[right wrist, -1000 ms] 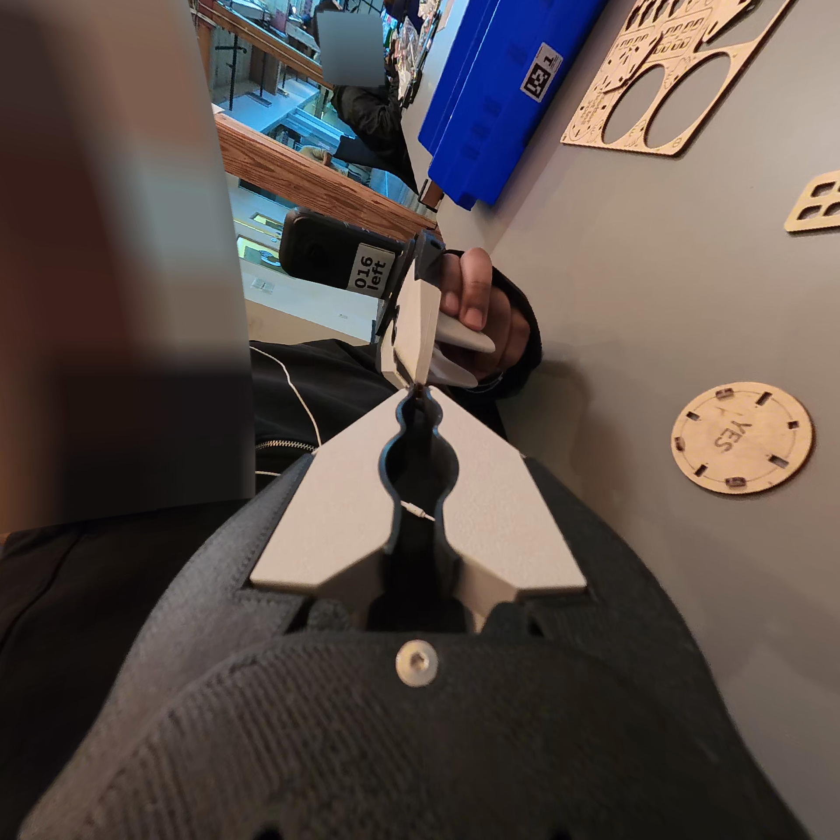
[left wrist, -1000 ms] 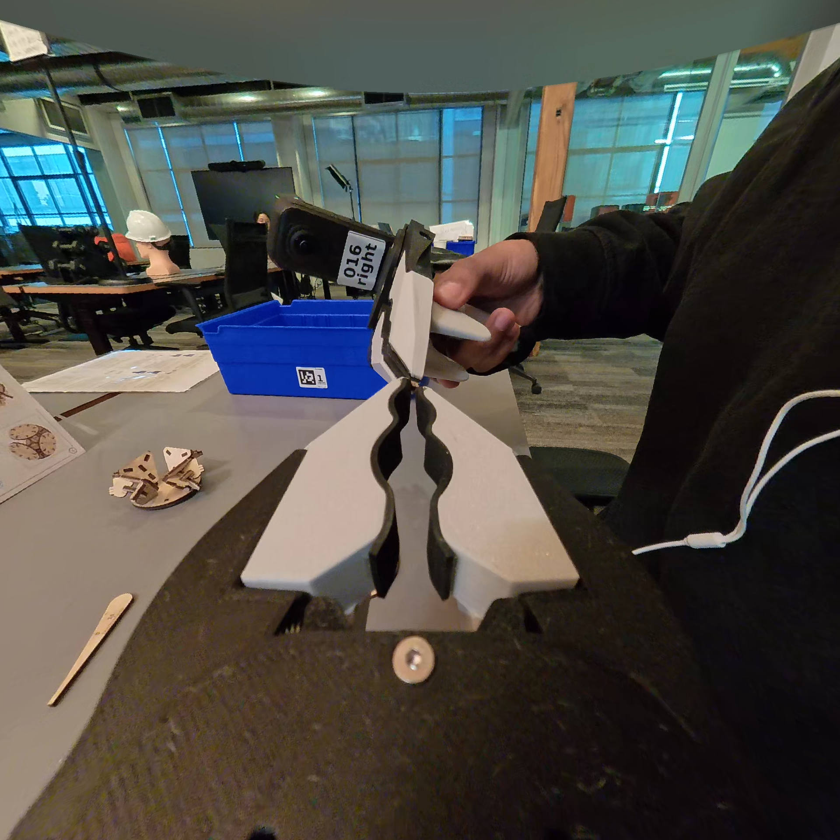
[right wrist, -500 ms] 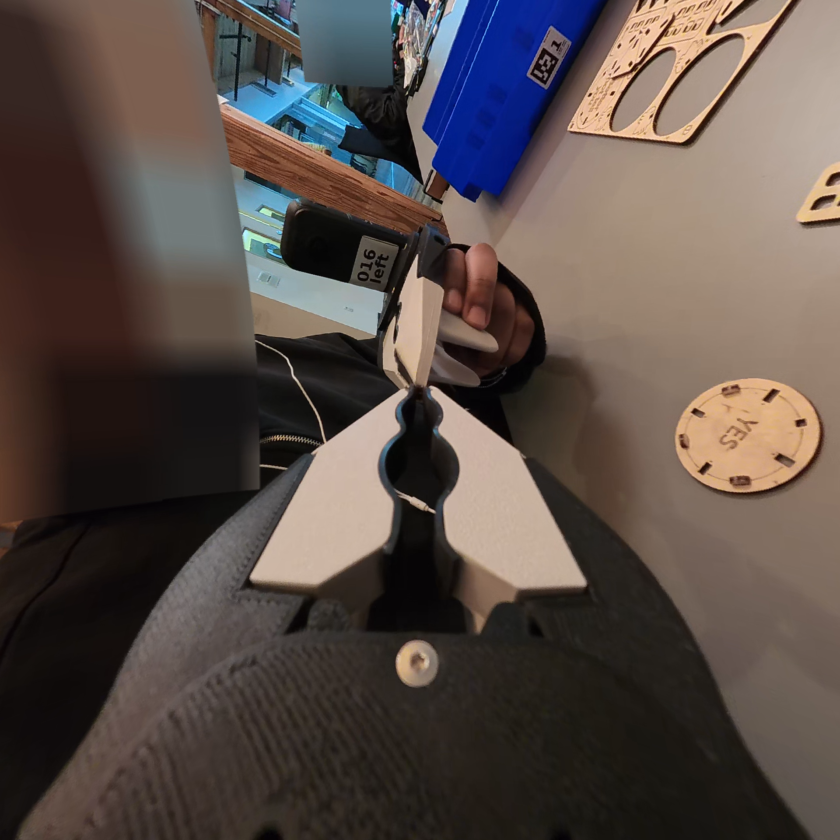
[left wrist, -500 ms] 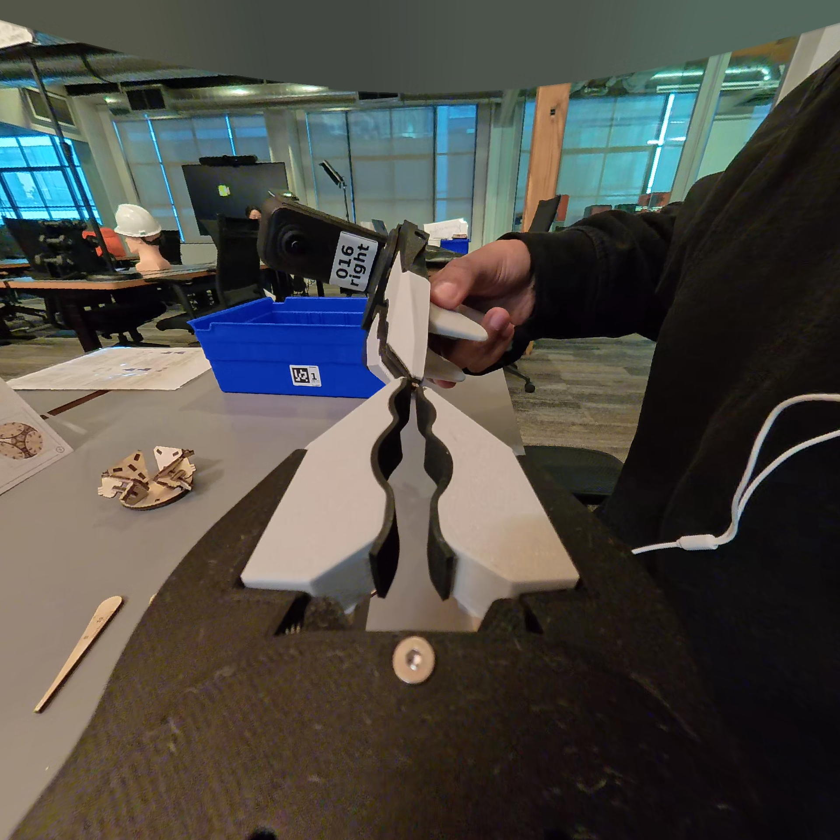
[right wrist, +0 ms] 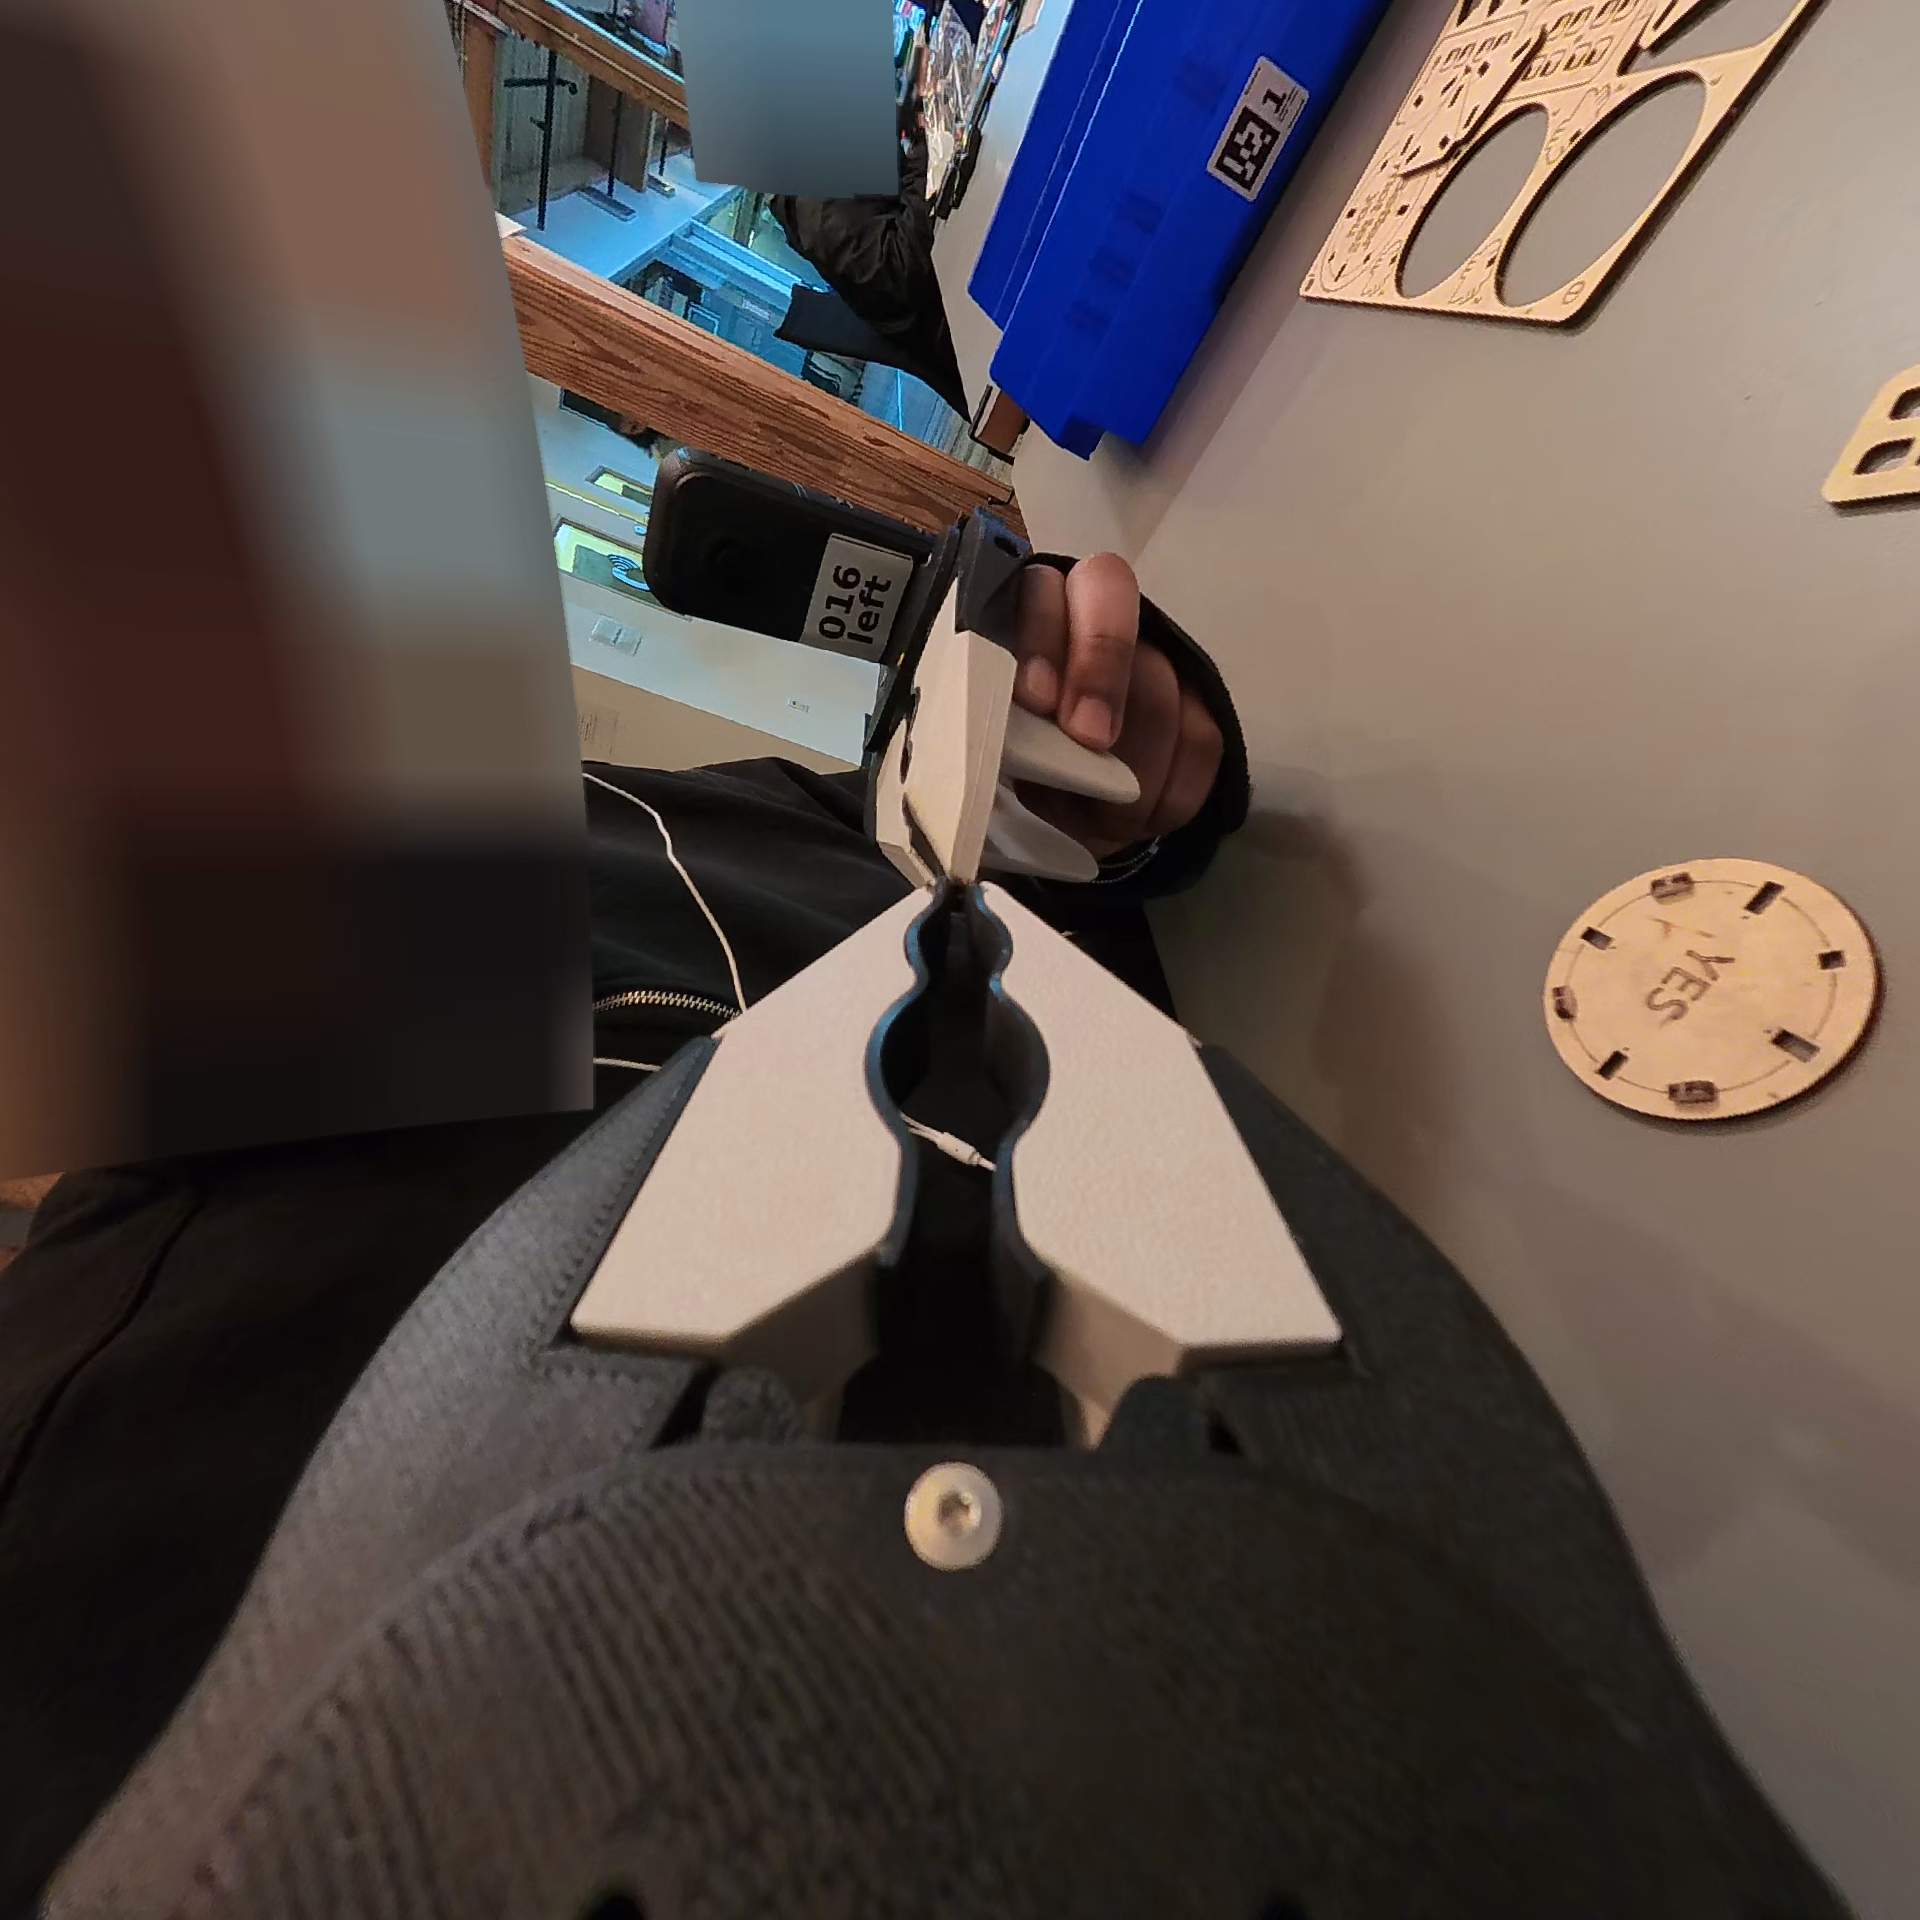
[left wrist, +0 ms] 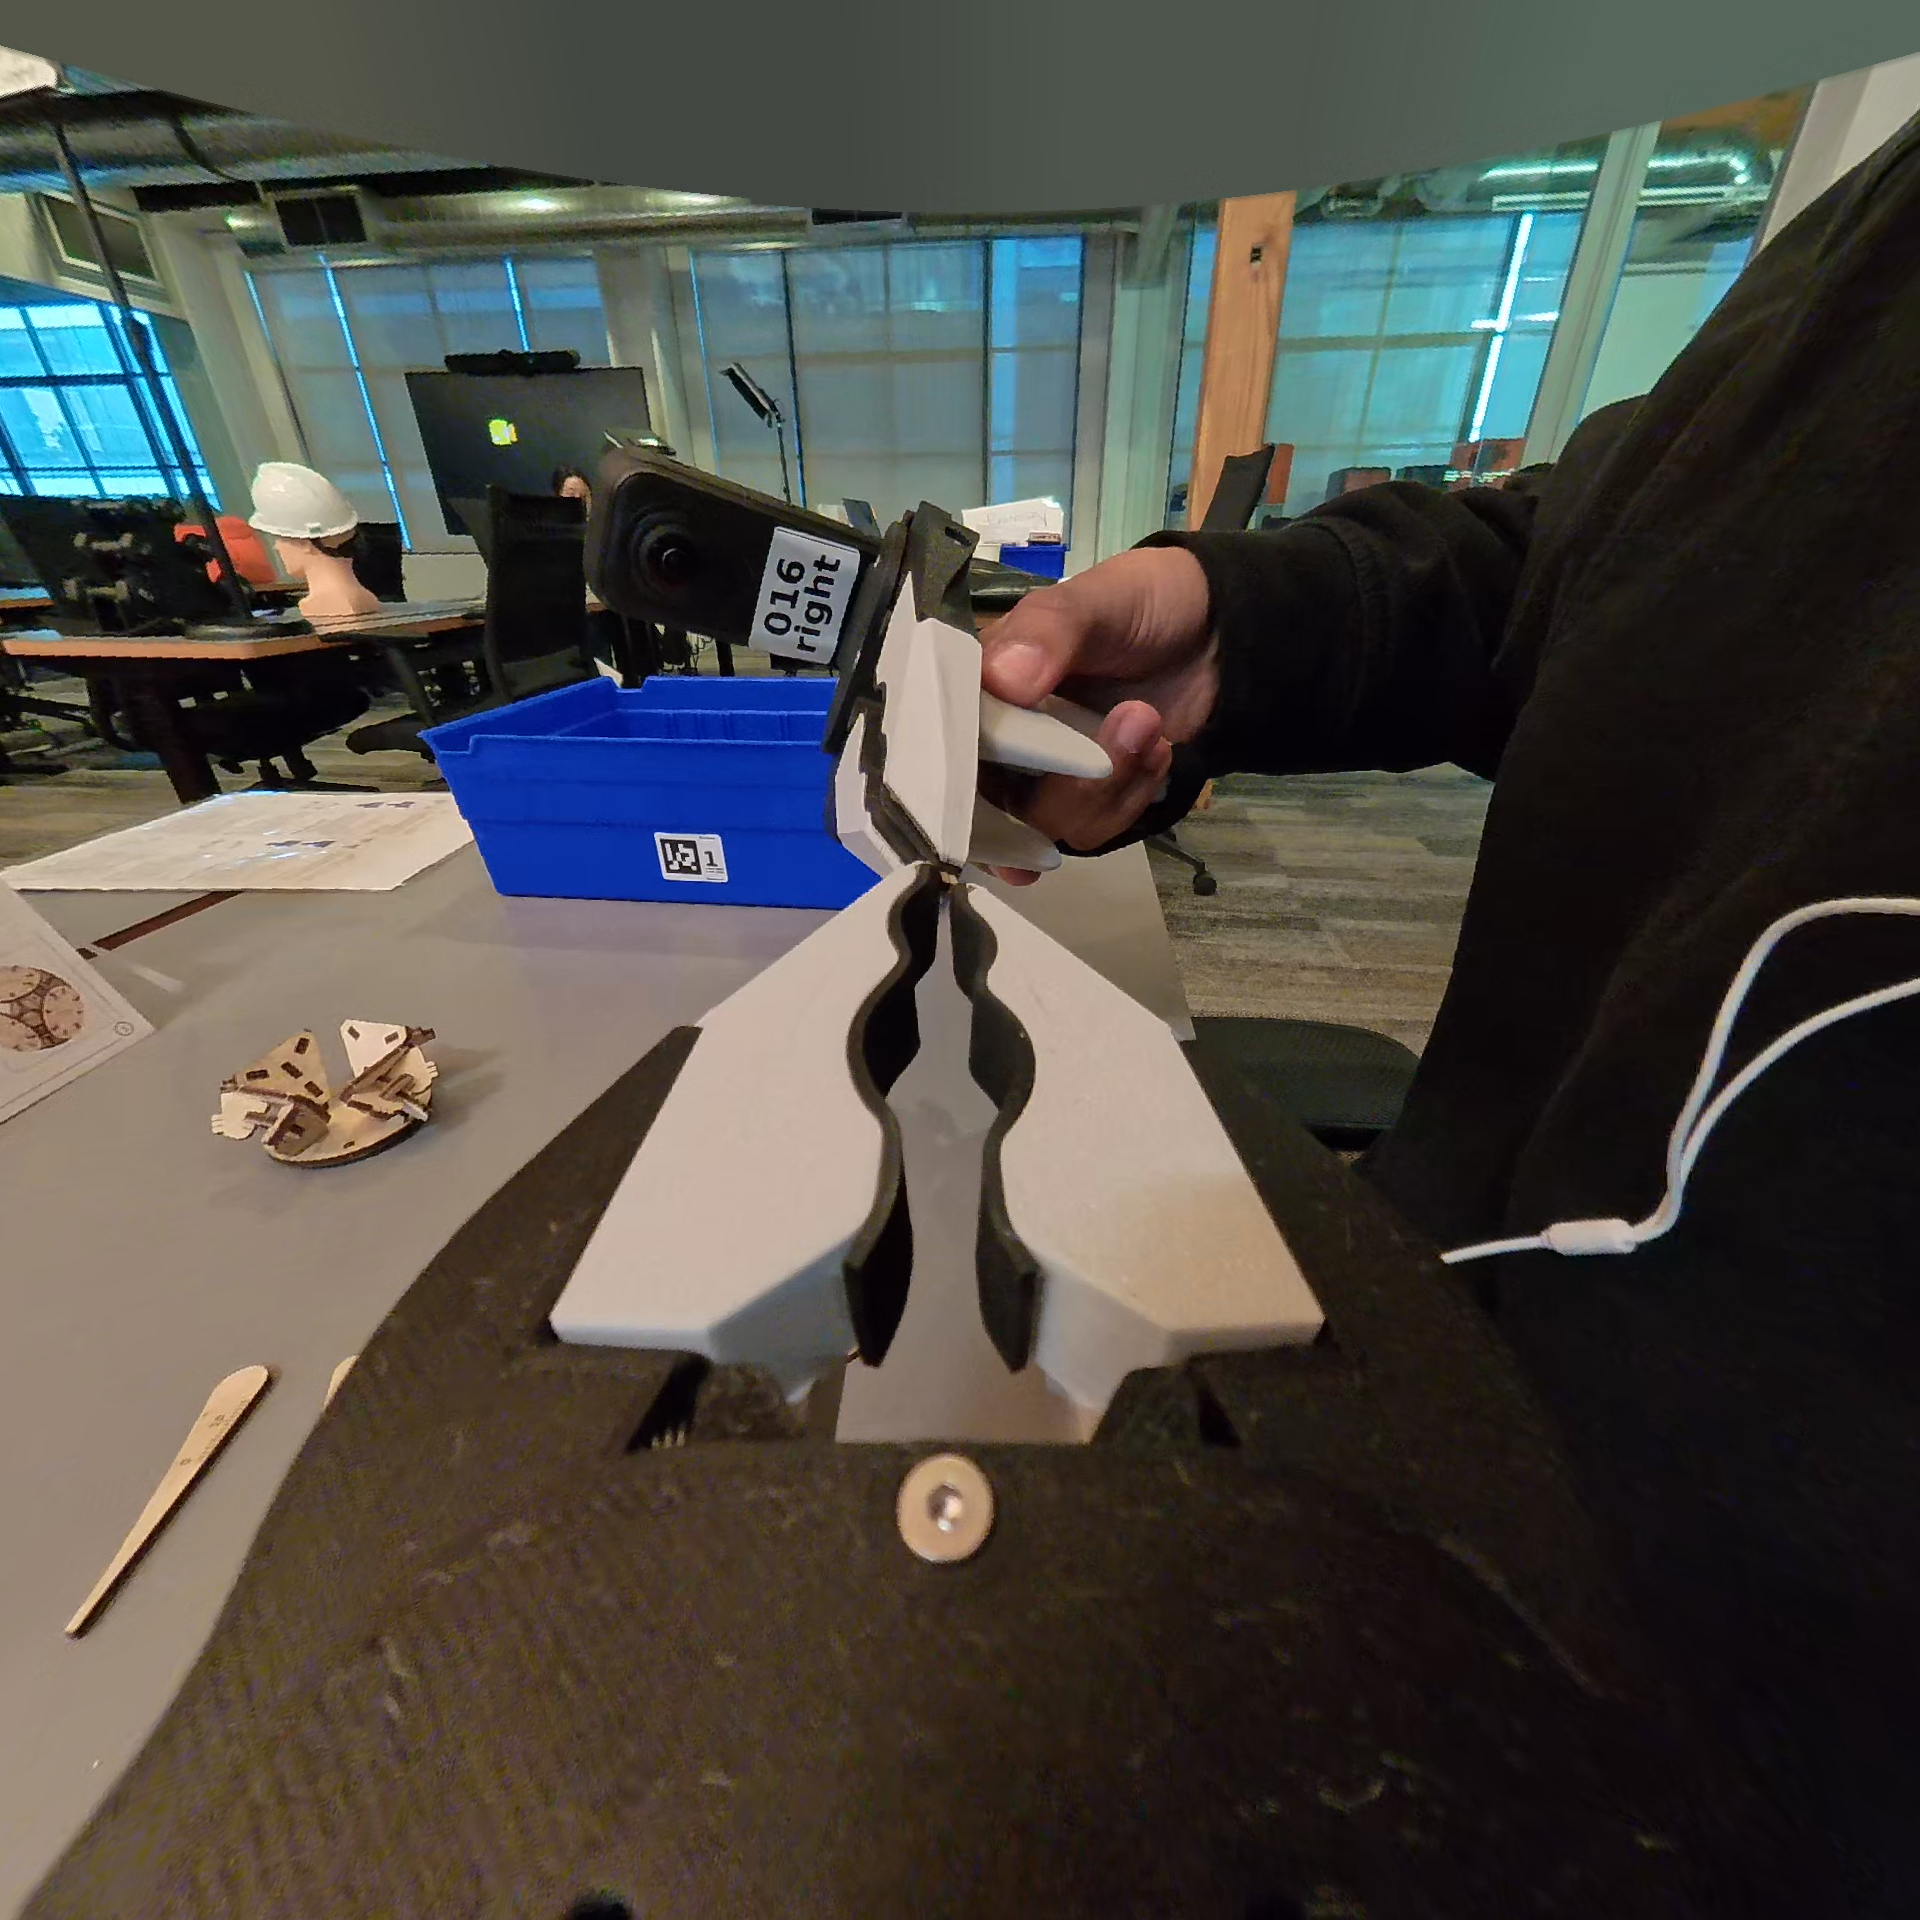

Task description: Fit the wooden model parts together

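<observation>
1. Meeting tip to tip above the grey table [left wrist: 520,987], the left gripper [left wrist: 943,888] and the right gripper [right wrist: 956,896] were both closed, pads together. A tiny tan speck [left wrist: 948,878] sat at the junction. We could not tell what it was or which tool gripped it.
2. Only the left wrist view showed us one half-built wooden assembly [left wrist: 327,1091], one wooden stick [left wrist: 171,1496] and two printed sheets [left wrist: 249,842], all well left of the tips.
3. Only the right wrist view showed us one round wooden disc [right wrist: 1709,987], one cut-out sheet [right wrist: 1351,249] with two round holes, and one small slotted piece [right wrist: 1881,457] at the frame edge.
4. Both views gave us one blue bin [left wrist: 644,790] beyond the tips, and one hand [left wrist: 1101,686] gripping the opposite tool.
</observation>
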Available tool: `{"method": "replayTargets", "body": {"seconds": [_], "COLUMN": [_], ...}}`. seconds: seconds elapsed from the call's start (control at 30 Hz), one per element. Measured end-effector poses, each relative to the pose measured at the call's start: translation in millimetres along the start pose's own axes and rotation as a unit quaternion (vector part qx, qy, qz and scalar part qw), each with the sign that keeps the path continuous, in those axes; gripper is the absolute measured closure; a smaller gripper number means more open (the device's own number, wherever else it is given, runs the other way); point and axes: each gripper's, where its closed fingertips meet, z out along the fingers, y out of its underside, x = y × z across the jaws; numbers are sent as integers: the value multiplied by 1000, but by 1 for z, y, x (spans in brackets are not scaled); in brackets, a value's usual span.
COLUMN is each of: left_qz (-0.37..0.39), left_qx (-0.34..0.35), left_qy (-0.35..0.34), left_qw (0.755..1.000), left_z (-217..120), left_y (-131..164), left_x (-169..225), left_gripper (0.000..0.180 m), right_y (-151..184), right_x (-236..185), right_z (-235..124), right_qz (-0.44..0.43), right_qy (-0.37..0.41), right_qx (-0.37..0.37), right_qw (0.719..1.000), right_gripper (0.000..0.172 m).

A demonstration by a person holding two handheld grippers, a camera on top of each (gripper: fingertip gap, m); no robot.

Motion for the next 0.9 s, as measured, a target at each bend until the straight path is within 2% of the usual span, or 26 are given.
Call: {"method": "replayTargets", "body": {"seconds": [0.9], "left_qz": [-3], "left_qx": [-4], "left_qy": [-1], "left_qw": [1000], "left_z": [1], "left_y": [2], "left_x": [-1], "left_gripper": [180], "right_y": [0], "right_x": [2], "right_z": [-1], "right_qz": [-2], "right_qy": [4], "right_qx": [3], "right_qw": [1000], "right_gripper": [172]}}
